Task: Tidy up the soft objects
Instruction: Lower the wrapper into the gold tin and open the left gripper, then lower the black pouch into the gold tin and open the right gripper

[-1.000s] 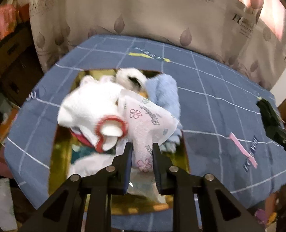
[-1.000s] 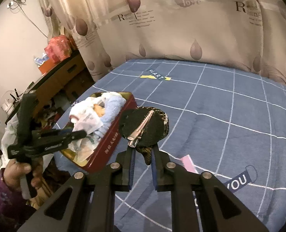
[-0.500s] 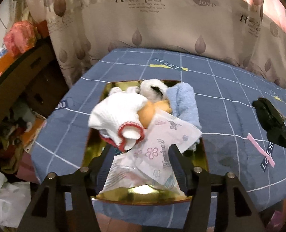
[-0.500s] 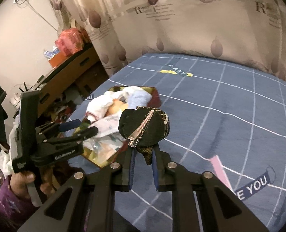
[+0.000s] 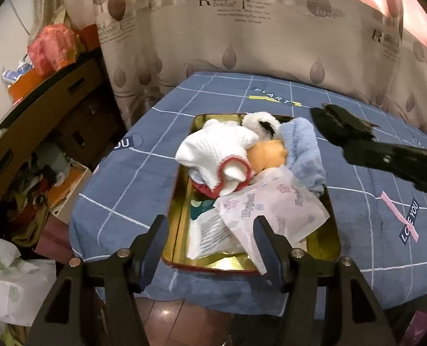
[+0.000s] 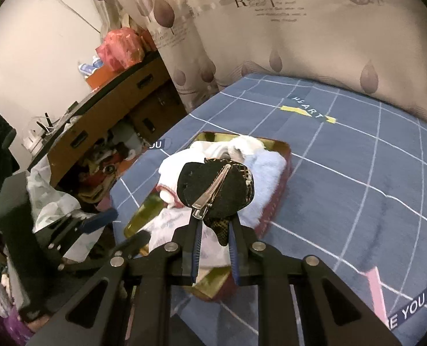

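I am working over a blue grid-patterned bedspread (image 5: 144, 173) with a printed curtain (image 5: 242, 28) behind it and a cluttered wooden cabinet (image 6: 104, 115) to the left. Nearest me, my left gripper (image 5: 210, 248) hangs spread wide and empty at the near edge of the gold tin tray (image 5: 179, 201), where a floral tissue packet (image 5: 274, 210), white glove (image 5: 219, 155) and blue towel (image 5: 305, 152) are heaped. My right gripper (image 6: 215, 248) pinches a black hair bow (image 6: 216, 190) with a metal clip, held above the tray's right side.

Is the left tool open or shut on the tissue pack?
Open: the left tool has its fingers spread wide, and the tissue pack lies free in the tin.
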Demonstrator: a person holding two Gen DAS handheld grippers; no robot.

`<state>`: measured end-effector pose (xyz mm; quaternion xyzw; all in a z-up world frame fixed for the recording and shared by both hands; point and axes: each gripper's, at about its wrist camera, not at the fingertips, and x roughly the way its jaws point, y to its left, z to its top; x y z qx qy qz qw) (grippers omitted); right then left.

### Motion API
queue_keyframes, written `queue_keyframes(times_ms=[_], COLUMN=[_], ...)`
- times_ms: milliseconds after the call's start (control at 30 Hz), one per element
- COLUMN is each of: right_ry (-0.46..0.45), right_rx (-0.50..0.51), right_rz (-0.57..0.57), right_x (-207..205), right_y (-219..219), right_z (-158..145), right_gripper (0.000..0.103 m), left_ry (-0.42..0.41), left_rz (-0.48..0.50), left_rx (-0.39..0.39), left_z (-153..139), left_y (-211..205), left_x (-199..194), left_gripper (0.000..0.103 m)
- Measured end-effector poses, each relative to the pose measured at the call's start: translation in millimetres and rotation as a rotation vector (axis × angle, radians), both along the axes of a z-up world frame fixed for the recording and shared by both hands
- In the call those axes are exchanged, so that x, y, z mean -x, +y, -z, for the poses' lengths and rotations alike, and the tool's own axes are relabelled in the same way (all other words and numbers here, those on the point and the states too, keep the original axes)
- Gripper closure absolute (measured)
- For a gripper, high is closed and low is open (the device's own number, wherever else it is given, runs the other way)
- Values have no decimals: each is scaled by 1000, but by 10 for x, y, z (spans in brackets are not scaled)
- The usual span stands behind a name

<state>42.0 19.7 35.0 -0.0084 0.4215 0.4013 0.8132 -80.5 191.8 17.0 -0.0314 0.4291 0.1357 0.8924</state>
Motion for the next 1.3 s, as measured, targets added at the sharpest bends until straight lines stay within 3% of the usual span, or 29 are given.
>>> queue_keyframes(times_ms=[467, 1300], right_ry=[3, 3], right_rx=[59, 130], right_rz=[25, 13], right_x=[-204, -283], right_y=[332, 639], right_z=[155, 391], right_gripper=[83, 80], left_ry=[-17, 31], left_rz=[-32, -115], left_rx=[-4, 37], left_z=[-27, 134], left_y=[127, 407], left_x=[40, 3], left_gripper=[41, 41])
